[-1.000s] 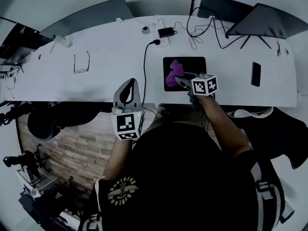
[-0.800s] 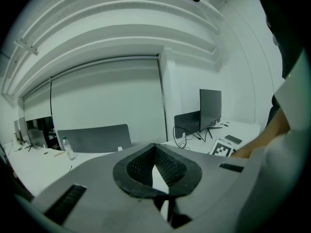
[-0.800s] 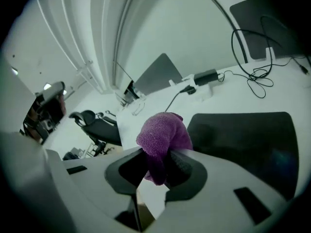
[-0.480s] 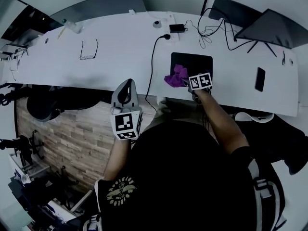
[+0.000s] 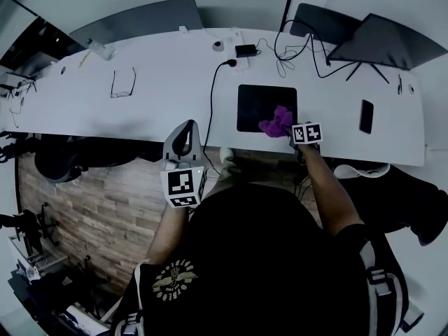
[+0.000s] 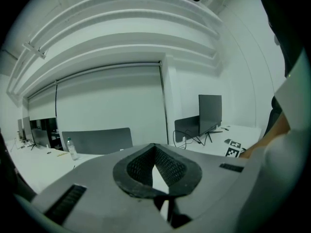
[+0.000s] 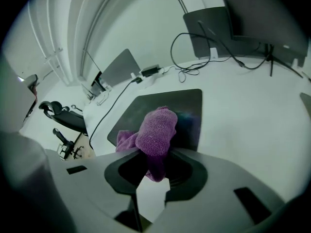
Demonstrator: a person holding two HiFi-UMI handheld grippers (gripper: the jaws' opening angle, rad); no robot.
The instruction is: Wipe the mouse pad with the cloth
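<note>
A black mouse pad (image 5: 260,103) (image 7: 170,106) lies on the white desk (image 5: 168,96). A purple cloth (image 5: 278,122) (image 7: 155,132) rests bunched on the pad's near right corner. My right gripper (image 5: 292,130) (image 7: 154,166) is shut on the cloth, at the desk's front edge. My left gripper (image 5: 183,140) (image 6: 154,168) hangs off the desk in front of its edge, pointing up and away, jaws together with nothing between them.
A black cable (image 5: 210,96) runs from a power strip (image 5: 234,51) over the front edge, left of the pad. Glasses (image 5: 122,82) lie at the left, a phone (image 5: 366,115) at the right, a laptop (image 5: 385,40) and tangled wires (image 5: 294,51) at the back.
The right gripper has dragged the cloth from the pad's left side across to its near right corner. The left gripper has stayed put.
</note>
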